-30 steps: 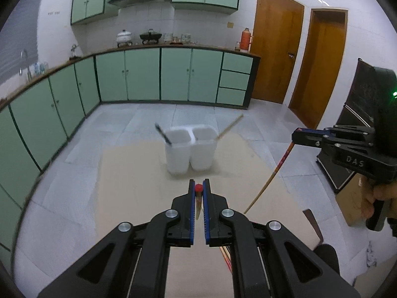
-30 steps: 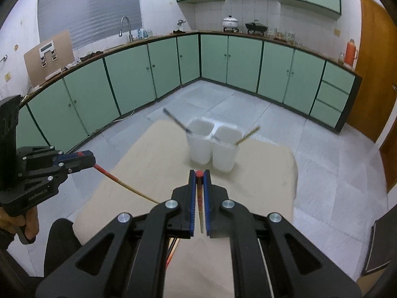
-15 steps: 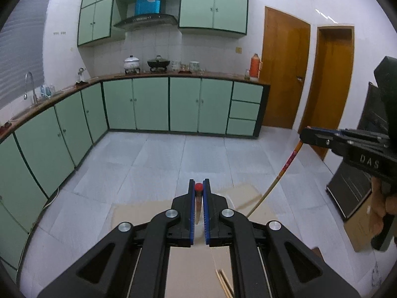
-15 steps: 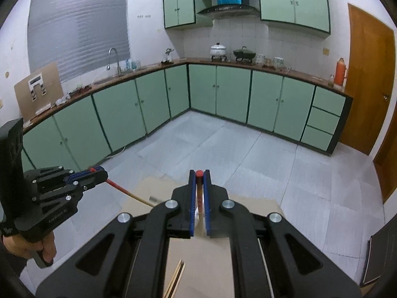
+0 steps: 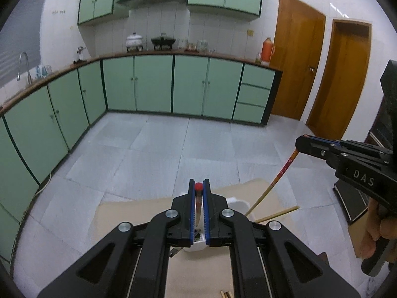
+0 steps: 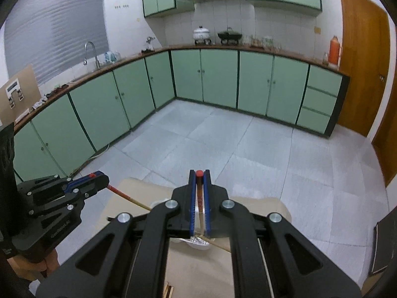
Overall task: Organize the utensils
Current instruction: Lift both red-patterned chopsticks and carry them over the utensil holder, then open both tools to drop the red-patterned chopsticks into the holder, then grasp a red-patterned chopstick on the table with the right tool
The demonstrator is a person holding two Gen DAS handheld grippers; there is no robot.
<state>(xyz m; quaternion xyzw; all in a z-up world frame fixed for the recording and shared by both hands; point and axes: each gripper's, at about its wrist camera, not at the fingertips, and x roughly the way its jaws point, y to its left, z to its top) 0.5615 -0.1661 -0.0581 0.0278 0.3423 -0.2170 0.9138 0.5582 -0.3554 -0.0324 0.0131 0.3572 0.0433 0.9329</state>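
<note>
Red-capped chopsticks were clamped in both tools: the left gripper (image 5: 198, 191) pinched one chopstick (image 5: 198, 187), the right gripper (image 6: 198, 177) pinched another (image 6: 199, 173). Both slanted down toward the white holder (image 5: 237, 203) on the tan mat (image 5: 139, 211).

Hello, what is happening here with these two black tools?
A person is sorting utensils with a handheld gripper in each hand. The left gripper and the right gripper are each shut on one red-tipped chopstick, pointing down toward the white utensil holder on the brown table. Another chopstick already leans out of the holder.
</note>
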